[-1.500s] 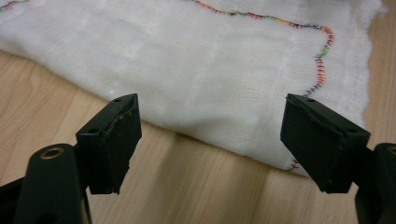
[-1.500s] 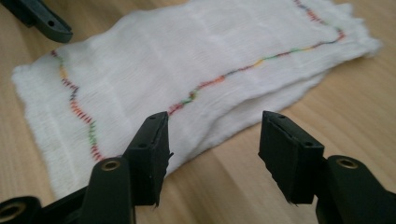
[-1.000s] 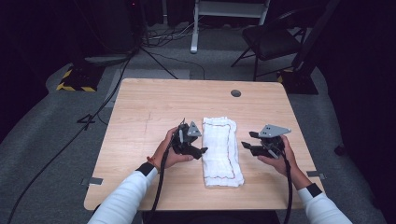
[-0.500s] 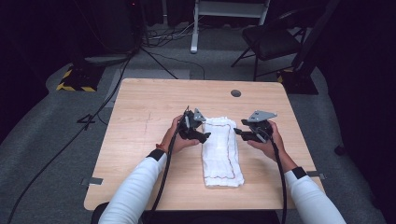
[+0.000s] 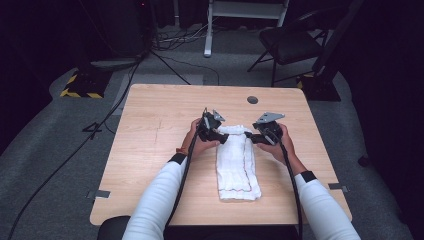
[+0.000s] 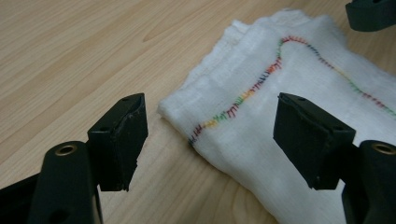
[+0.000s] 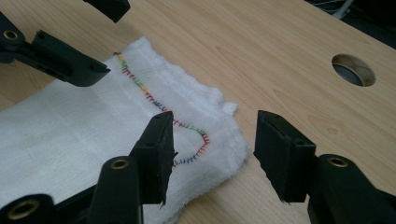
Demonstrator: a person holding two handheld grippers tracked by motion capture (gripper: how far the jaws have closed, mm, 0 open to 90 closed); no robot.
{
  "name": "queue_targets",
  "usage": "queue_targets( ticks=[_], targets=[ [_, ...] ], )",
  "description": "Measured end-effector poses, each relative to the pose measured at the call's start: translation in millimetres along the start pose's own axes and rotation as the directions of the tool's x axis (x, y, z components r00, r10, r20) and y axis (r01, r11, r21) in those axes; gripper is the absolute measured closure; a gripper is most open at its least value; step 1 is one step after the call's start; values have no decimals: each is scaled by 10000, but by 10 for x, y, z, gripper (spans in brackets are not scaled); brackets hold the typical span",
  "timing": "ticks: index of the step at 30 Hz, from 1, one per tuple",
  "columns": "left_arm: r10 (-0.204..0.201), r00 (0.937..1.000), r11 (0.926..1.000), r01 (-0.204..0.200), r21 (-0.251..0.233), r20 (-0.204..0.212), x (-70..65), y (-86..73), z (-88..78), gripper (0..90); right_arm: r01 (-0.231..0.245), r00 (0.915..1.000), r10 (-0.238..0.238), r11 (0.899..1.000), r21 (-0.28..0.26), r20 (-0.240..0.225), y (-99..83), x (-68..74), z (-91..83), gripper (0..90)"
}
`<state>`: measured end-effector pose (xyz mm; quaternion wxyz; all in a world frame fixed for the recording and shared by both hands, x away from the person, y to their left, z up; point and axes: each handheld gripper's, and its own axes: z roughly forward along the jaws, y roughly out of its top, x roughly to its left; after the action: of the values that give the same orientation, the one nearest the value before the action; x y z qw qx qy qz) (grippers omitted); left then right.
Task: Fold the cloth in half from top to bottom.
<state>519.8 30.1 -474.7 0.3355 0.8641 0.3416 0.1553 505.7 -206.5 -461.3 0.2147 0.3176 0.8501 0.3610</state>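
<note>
A folded white cloth (image 5: 237, 165) with a multicoloured stitched line lies lengthwise on the wooden table (image 5: 165, 115). My left gripper (image 5: 220, 135) is low at the cloth's far left corner. In the left gripper view the cloth (image 6: 289, 88) has that corner between the jaws of the left gripper (image 6: 210, 109), whose pads stand clear of it; the jaws have just been closing. My right gripper (image 5: 252, 138) is at the far right corner. In the right gripper view the right gripper (image 7: 214, 122) is open, and the corner of the cloth (image 7: 93, 126) lies between its untouching pads.
A round cable hole (image 5: 252, 99) sits in the table beyond the cloth, right of centre. A chair (image 5: 295, 40) and a stand are on the floor behind the table, with cables trailing at the left. Bare wood surrounds the cloth on both sides.
Both hands have moved away from the person along the cloth, from beside its middle to its far corners, and sunk slightly. The cloth has stayed in place.
</note>
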Motion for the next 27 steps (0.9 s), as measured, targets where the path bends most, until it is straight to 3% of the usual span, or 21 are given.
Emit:
queue_targets(
  ticks=[5,9,15,21,25,27],
  targets=[
    [-230,9994,9995,236,218,-271,51,-12,91,291,-15,9998,10,9997,245,210,15,-40,99,479],
    [-270,9996,9993,267,278,106,88,-32,118,461,-149,9995,136,9988,470,278,-5,-78,152,487],
    [165,9979,9990,-190,408,624,88,-42,126,680,-530,9986,528,9956,769,47,-71,-145,227,535],
    [366,9964,9986,-393,345,761,86,-45,120,783,-429,9981,469,9945,956,-398,-93,-116,312,739],
    [266,9967,9994,-282,201,761,112,-58,99,817,26,9998,-8,9961,878,-210,-43,-76,310,890],
    [211,9964,9998,-216,45,821,132,-66,80,821,153,9997,-142,9978,641,-182,-10,-64,295,900]
  ],
)
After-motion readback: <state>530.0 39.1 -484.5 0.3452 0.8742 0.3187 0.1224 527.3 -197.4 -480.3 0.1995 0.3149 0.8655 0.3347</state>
